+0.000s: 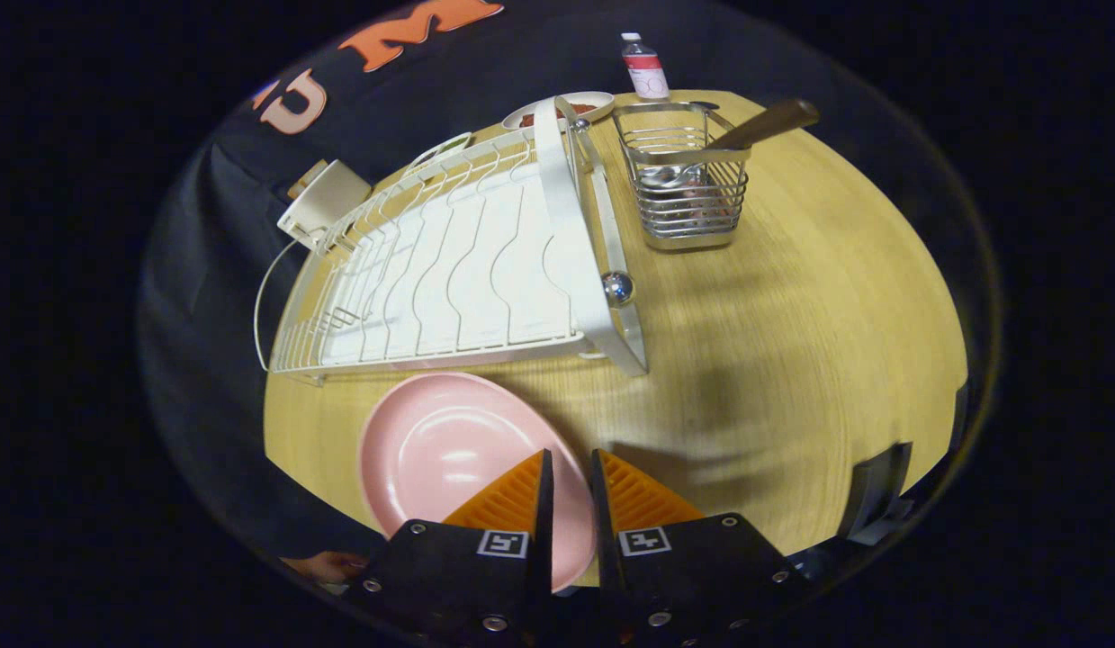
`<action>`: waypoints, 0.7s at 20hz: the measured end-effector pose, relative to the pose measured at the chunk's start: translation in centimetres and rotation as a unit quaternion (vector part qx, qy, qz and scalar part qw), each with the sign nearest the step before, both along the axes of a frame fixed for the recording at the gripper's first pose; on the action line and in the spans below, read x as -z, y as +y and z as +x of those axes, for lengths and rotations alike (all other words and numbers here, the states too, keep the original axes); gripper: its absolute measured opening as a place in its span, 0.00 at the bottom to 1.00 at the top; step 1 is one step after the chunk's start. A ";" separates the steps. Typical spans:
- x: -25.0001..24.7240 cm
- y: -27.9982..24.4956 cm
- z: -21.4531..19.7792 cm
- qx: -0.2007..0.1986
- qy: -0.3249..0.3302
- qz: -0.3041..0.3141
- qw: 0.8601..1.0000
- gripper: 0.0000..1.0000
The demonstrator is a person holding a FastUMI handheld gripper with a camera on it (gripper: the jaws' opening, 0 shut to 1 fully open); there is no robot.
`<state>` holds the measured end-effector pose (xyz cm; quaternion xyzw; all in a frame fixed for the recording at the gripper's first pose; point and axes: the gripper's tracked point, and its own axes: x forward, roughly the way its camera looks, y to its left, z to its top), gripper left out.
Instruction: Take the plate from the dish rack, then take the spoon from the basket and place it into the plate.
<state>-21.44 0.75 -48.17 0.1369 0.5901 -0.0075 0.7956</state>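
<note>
Layout on the tabletop [791,342]: plate [449,450] nearest, lying flat just ahead of the hand-held gripper [570,472], whose fingers stand slightly parted; dish rack [458,261] behind the plate; basket [687,175] right of the rack, holding a spoon [764,124]; bottle [644,67] farthest.

No legible text on any object. Bottle [645,68] beyond the basket [687,175] carries a red-and-white label, print too small to read. Each finger block of the gripper [570,477] bears a square black-and-white fiducial tag; pattern only, no characters. Fingers stand close together, narrow gap, over the plate [449,459] rim.
</note>
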 end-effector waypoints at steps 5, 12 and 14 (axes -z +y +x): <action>-1.7 -1.1 1.2 0.034 -0.027 0.010 0.999 0.29; -5.0 -7.4 4.5 0.097 -0.111 -0.042 0.988 0.66; -6.2 -9.0 6.0 0.115 -0.149 -0.051 0.981 0.73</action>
